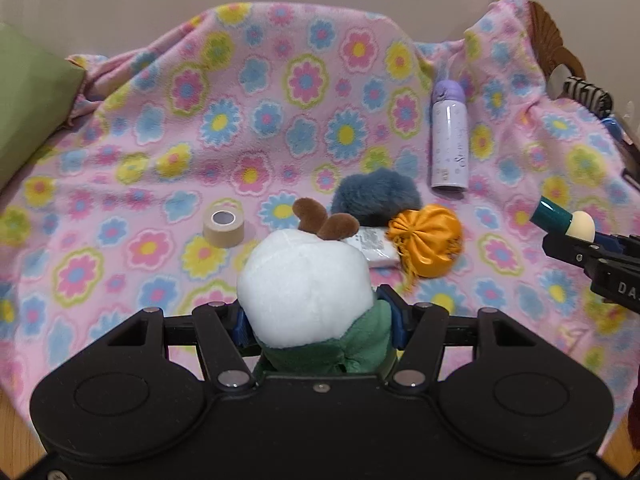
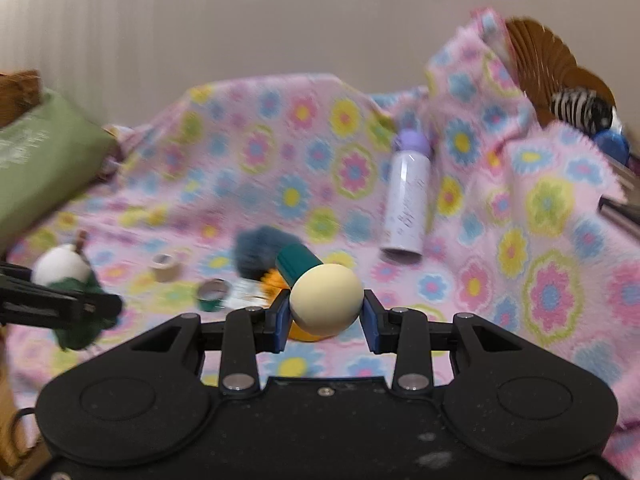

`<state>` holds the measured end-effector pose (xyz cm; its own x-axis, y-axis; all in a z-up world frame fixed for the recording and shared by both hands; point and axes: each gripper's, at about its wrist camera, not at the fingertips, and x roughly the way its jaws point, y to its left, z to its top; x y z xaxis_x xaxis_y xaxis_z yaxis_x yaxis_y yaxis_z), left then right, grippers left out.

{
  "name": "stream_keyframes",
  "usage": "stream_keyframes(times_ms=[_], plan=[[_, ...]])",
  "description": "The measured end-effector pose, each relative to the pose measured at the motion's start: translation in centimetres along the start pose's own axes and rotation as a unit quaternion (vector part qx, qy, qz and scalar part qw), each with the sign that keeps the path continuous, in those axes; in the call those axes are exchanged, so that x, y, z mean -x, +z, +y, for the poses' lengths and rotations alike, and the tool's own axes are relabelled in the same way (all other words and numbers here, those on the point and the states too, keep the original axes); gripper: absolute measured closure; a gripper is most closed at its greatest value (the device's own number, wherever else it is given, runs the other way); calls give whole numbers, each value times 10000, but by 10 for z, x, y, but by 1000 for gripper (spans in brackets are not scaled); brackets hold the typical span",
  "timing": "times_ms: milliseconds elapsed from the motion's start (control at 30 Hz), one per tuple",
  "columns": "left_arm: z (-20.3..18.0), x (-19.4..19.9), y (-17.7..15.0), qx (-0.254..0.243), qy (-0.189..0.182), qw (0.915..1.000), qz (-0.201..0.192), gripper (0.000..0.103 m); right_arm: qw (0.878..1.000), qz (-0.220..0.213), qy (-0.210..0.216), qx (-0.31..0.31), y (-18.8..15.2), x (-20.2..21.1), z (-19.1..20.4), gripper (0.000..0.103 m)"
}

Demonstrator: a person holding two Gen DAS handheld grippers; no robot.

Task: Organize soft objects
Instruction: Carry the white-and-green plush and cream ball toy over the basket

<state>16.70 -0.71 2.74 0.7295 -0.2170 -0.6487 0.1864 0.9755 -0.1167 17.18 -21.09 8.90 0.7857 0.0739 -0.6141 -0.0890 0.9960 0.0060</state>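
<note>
- My left gripper [image 1: 316, 320] is clamping a plush toy [image 1: 304, 300], its blue pads [image 1: 242, 326] pressing in on either side of the white, rounded head; brown antler-like bits are sticking up on top and a green fabric body is bunching below.
- My right gripper [image 2: 325, 316] is closing on a cream, egg-shaped foam head [image 2: 326, 300] that is joined to a teal cylinder [image 2: 298, 264]; the pads are sitting against both sides of it, though I cannot tell how firmly.
- In the left wrist view, that same teal-and-cream piece is showing at the right edge, held in the other tool.
- Everything is lying on a fleece blanket [image 1: 160, 120] printed with pink, blue and yellow flowers, draping up over something at the back.
- Just ahead of the plush, a shiny orange satin pouch [image 1: 426, 242] with a gathered, fringed mouth is resting against a white wrapped packet [image 1: 370, 246], and a fuzzy blue-grey pom [image 1: 376, 196] is sitting right behind them.
- A beige roll of tape [image 1: 223, 227] is standing on its flat face to the left, apart from the cluster.
- A smooth lilac bottle [image 1: 450, 136] with a purple cap is lying near the right fold of the blanket.
- A green cushion [image 1: 32, 100] is crowding the left edge.
- A brown wicker basket [image 1: 548, 40] is peeking out behind the blanket at upper right, with a zebra-striped item [image 1: 588, 94] beside it.
- In the blurred right wrist view, a small green-rimmed ring [image 2: 214, 294] is lying near the packet.
</note>
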Motion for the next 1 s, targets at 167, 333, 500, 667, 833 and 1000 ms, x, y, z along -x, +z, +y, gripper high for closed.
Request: stream_keyframes(times_ms=[167,333,500,667,833,1000], plan=[[-12,40,-20,60,90,9999,-59,46,9991,-198,361,39,-6,54,22,67],[-22,78,-45,213,155,9996,-104,46,9981,-152,590,-58,-22,99,38,67],[-31,102,-69,259,142,9995,-130,45,9969,50,722,-299,-40,128,45,67],[-34,120,-88,417,173,9986,-269,46,9953,436,714,-494,-58,141,48,67],[-33,118,-101,500,409,9976,-266,45,9913,896,584,-767,-79,138,46,67],[-28,113,-109,738,502,9958,-193,45,9891,1118,495,-821,-85,136,43,67]])
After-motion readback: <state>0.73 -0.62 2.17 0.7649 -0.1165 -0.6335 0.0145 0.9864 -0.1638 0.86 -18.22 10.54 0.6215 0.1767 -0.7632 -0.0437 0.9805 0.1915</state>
